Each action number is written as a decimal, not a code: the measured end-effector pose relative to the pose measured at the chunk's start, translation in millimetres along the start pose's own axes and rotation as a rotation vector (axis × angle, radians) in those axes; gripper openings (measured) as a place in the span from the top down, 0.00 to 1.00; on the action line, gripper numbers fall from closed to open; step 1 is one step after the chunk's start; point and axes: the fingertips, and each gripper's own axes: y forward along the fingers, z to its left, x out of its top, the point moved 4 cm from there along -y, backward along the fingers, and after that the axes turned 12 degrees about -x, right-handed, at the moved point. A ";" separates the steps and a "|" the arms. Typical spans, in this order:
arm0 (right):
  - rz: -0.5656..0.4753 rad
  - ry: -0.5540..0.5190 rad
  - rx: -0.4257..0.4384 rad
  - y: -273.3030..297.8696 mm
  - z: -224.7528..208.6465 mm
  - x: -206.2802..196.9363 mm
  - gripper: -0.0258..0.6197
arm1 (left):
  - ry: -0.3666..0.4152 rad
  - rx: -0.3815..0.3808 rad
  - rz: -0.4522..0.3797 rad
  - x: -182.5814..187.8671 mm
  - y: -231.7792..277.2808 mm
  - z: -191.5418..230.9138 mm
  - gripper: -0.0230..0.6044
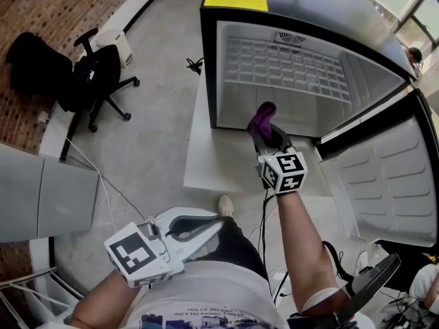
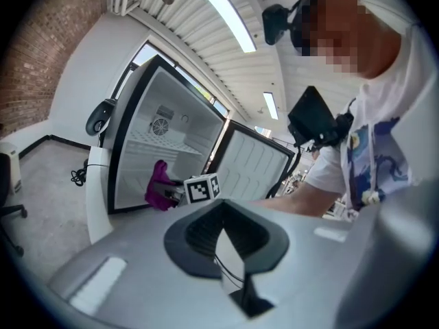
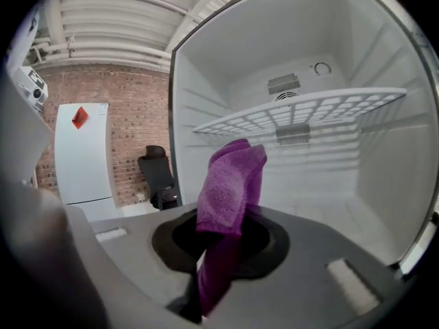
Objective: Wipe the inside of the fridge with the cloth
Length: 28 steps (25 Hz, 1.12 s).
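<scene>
You look to be in a lab or test room rather than a home kitchen; a bare brick wall point(image 1: 62, 12) runs beside a grey concrete floor point(image 1: 158, 94); a black office chair point(image 1: 99, 81) sits by it; the fridge point(image 1: 302, 5) has a white platform point(image 1: 206, 149) at its foot and loose cables point(image 1: 195, 65) nearby; strip lights point(image 2: 223, 12) hang under a ribbed ceiling point(image 2: 199, 46); a white fridge-freezer point(image 3: 82, 153) stands against the brick.

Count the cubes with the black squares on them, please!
2. One cube is on the left tongs, low in the head view. The other cube is on the right tongs, which grip the purple cloth by the open fridge. None seem hidden.
</scene>
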 end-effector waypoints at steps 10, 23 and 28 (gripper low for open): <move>0.006 -0.014 -0.314 -0.9 -115.2 20.6 0.87 | 0.031 -0.061 0.014 22.8 29.0 10.6 0.95; 0.099 -0.209 -0.553 54.4 -181.0 29.6 0.87 | 0.006 -0.024 0.068 45.3 46.9 49.1 0.95; 0.140 -0.206 -0.576 73.8 -197.0 28.0 0.87 | -0.005 -0.024 0.072 52.5 55.5 60.3 0.95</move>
